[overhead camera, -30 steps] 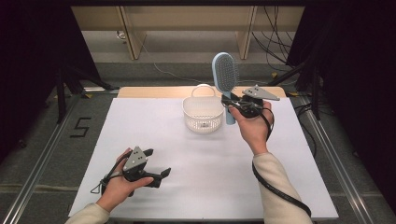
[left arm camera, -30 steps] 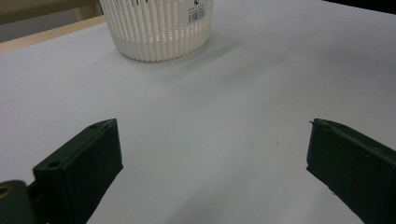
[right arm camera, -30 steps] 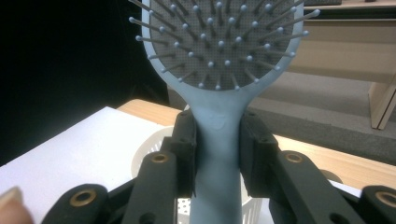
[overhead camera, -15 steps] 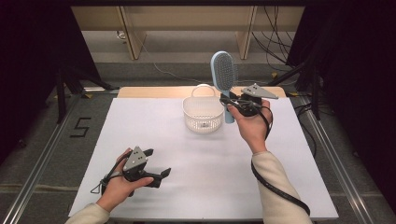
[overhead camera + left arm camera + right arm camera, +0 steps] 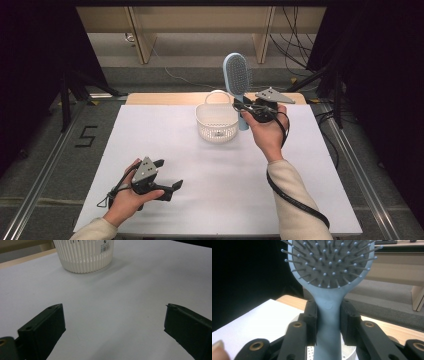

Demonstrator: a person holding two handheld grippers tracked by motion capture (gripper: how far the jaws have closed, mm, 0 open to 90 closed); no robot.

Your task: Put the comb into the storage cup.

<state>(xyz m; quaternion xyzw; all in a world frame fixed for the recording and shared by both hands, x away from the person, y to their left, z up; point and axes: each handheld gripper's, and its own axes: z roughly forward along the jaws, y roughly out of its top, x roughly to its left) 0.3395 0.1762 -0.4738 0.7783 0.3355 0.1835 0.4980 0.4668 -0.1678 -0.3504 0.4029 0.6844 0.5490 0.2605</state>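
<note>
While the hairbrush (image 5: 237,75) stands clamped and upright beside the basket (image 5: 216,121), delivery into the basket is judged not yet done.

Nearest the person, the left hand-held gripper (image 5: 167,176) rests low over the white counter (image 5: 200,200), jaws spread wide apart with nothing between them, aimed toward the basket as its own view confirms. Farther out, the right hand-held gripper (image 5: 244,107) is clamped on the blue handle of the hairbrush; in the right gripper view both pads (image 5: 310,315) press the handle just below the bristle head. The brush is lifted, head up, just to the right of the basket and touching nothing else that can be made out. The basket interior appears empty. Remaining, by judgement: carry the brush over the rim, lower it in, release.
</note>
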